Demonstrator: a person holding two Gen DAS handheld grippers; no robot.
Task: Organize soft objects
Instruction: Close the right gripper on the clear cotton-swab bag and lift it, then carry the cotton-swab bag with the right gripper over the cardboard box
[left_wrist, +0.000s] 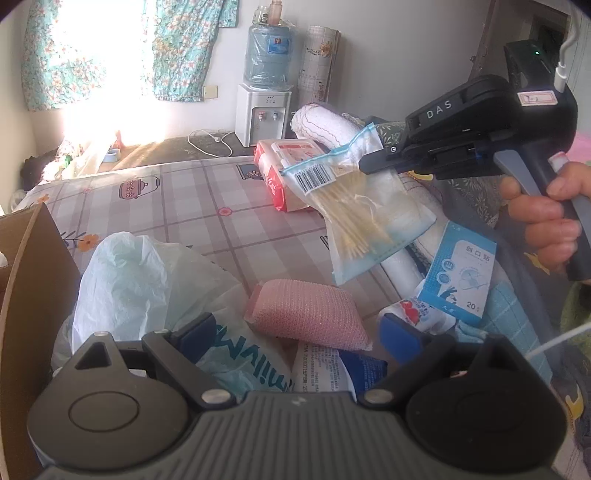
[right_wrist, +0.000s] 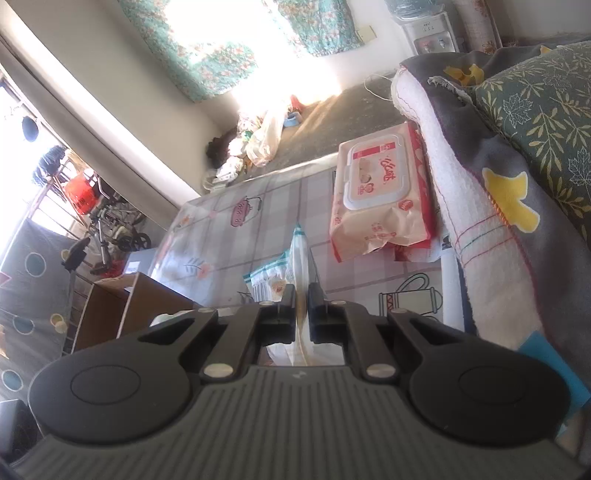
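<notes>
The bag of cotton swabs (left_wrist: 354, 210) is held pinched at its zip-top edge by the right gripper (left_wrist: 364, 166), jaws clamped tight on the plastic; in the right wrist view the bag (right_wrist: 297, 258) is seen edge-on between the closed fingers. The bag hangs clear of the tablecloth (left_wrist: 207, 206), its long axis slanting down and away from the fingertips, swab sticks running along that axis. The left gripper (left_wrist: 299, 332) is held wide apart with nothing between its blue pads, low over the clutter. The cardboard box (left_wrist: 26, 266) lies at the far left of the left wrist view, well apart from the hanging bag, across the white plastic bag (left_wrist: 140, 280); judged as the likely drop point, so a carry leftward by the right hand is called for. The left hand is nearer the box, but only the right hand holds anything. Just ahead of the left fingers lie the pink sponge (left_wrist: 310, 314) and a bag printed with upside-down letters, partly readable as "milv". Writing: "DAS" on the right gripper body; a barcode sticker on the swab bag; the blue carton (left_wrist: 458, 273) shows Chinese characters and "20"; the wet wipes pack (right_wrist: 380, 195) carries red Chinese branding, too small to be read surely.
</notes>
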